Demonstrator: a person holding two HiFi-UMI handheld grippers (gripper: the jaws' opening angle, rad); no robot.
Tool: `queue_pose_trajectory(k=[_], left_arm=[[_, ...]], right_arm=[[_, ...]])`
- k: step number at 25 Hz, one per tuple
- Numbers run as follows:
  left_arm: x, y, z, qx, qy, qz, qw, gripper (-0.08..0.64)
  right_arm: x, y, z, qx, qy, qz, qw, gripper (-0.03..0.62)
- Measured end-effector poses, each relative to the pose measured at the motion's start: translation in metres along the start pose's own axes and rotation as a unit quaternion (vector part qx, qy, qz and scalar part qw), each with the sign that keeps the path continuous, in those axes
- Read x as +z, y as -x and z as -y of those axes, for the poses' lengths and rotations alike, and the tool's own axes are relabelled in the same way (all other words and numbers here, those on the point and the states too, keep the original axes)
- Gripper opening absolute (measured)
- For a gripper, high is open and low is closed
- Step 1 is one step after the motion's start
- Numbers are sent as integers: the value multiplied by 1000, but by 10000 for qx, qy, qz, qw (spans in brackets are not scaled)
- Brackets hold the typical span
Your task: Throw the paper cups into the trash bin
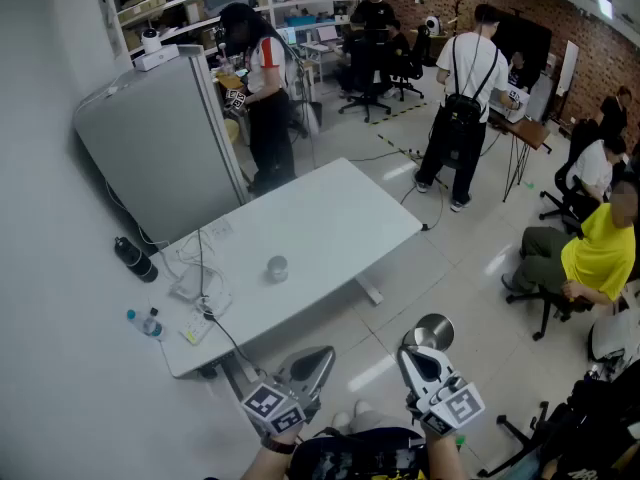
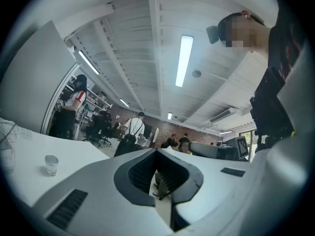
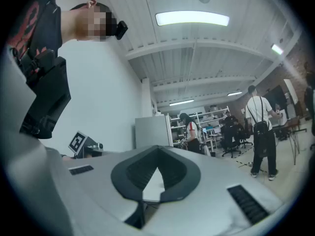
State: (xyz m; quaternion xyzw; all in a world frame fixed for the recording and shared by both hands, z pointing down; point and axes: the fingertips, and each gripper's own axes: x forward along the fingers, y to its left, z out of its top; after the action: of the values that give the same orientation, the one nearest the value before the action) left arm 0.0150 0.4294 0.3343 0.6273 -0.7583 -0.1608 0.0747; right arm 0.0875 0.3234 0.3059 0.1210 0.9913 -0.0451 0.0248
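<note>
Not started: left gripper (image 1: 312,360) and right gripper (image 1: 418,360) both clenched empty, cup (image 1: 277,267) untouched on table (image 1: 330,218) well ahead of them.

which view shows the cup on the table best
The head view: the cup stands upright, whole and unobstructed, near the middle of the white table. The left gripper view catches the cup small and distorted at its lower left, from the side. The right gripper view does not show it.
</note>
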Motion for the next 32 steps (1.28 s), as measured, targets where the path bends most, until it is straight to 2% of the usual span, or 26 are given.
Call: queue_pose_trajectory(k=[3,8,14,18,25,32], left_arm=[[1,5,-2,-3,20,35,10000,0],[6,9,-39,614,-132,-63,9980,0],[20,5,-104,1301,-165,44,9914,0],[36,-18,-142,1618,-230,131,9865,0],[66,-53,-190,2227,-397,483,9729,0],[79,-37,-235,2893,-539,475,9545,0]], right_arm=[[-11,-14,0,90,-136,-156,9997,5],[-22,-55,9,305,-257,-229,9989,5],[-32,-128,30,843,-331,-222,9956,5],[-34,-182,52,1194,-377,-249,9918,5],[-31,-258,71,1837,-78,-348,9823,5],[-26,-311,61,2390,31,-307,9705,5]])
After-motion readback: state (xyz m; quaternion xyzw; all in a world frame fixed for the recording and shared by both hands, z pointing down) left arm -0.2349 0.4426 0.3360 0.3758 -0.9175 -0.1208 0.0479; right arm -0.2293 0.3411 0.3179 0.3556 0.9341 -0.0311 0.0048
